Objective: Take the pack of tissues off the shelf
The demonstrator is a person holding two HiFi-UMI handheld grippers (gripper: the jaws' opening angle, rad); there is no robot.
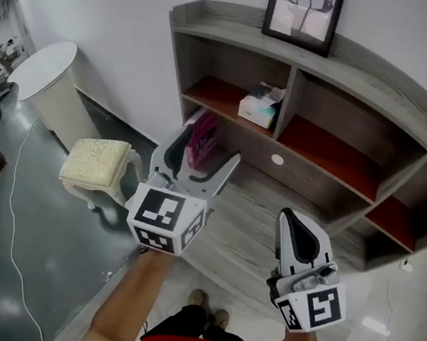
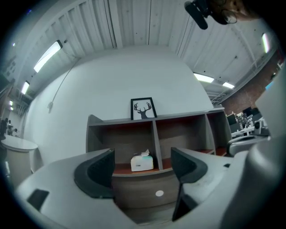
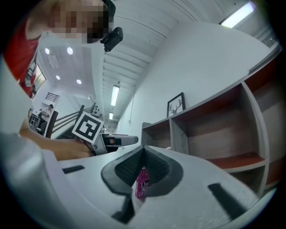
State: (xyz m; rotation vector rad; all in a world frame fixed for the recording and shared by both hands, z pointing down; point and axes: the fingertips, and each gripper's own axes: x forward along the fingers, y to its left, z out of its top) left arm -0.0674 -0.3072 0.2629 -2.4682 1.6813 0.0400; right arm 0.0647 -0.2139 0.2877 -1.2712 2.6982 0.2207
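The pack of tissues (image 1: 259, 105), a white box with a pale green end, stands in the upper left compartment of the grey shelf (image 1: 218, 28) against the divider. In the left gripper view the pack of tissues (image 2: 142, 162) shows far off between the jaws. My left gripper (image 1: 214, 141) (image 2: 140, 152) is open with nothing between its fingers, held in front of and below that compartment. My right gripper (image 1: 287, 216) (image 3: 143, 150) is shut and empty, lower and to the right, over the shelf's low counter (image 1: 244, 233).
A pink book (image 1: 202, 140) (image 3: 142, 190) stands on the counter, just behind the left gripper. A framed deer picture (image 1: 303, 13) leans on the shelf top. A cushioned stool (image 1: 96, 161) and a white round table (image 1: 42, 71) stand on the floor at left.
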